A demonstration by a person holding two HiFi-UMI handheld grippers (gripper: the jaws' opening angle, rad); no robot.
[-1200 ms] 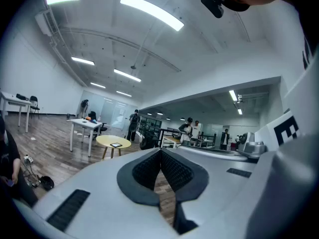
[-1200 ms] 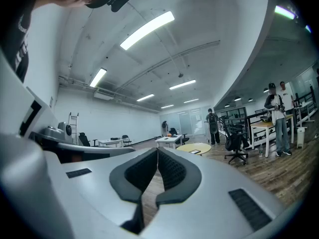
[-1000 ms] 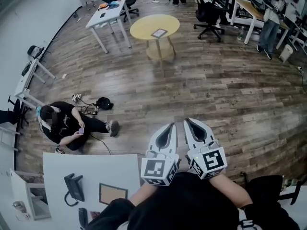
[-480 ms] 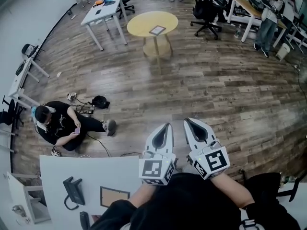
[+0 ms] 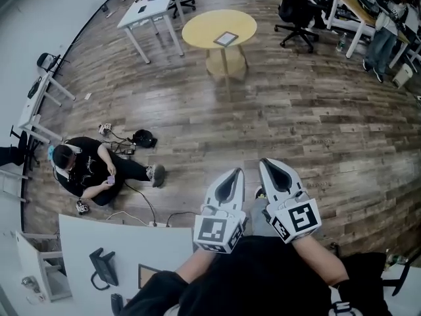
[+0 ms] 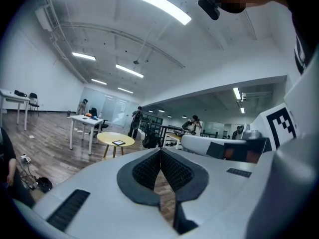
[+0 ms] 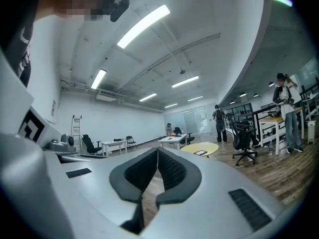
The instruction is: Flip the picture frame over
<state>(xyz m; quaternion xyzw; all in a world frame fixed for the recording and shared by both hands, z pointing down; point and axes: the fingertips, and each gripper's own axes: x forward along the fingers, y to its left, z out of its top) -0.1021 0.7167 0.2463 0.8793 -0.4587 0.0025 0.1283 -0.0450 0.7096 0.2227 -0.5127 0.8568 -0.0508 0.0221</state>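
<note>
A picture frame (image 5: 225,39) lies flat on a round yellow table (image 5: 200,35) far across the room; it also shows in the left gripper view (image 6: 118,143) and the right gripper view (image 7: 201,152). Another brown-faced frame (image 5: 146,275) lies on the white table (image 5: 131,242) at the lower left, mostly hidden by my sleeve. My left gripper (image 5: 235,172) and right gripper (image 5: 266,164) are held side by side over the wooden floor, pointing roughly level toward the round table. Both are shut, the pads (image 6: 149,171) (image 7: 172,173) meeting with nothing between them.
A person (image 5: 85,170) sits on the floor at left among cables and a bag (image 5: 143,138). A white desk (image 5: 148,12) and office chairs (image 5: 299,12) stand near the round table. Another person (image 5: 388,28) stands by a desk at far right. A dark phone (image 5: 102,267) rests on the white table.
Both grippers have travelled forward together over the floor. The white table with its frame has slipped down toward the bottom edge of the view, and the frame is now mostly hidden.
</note>
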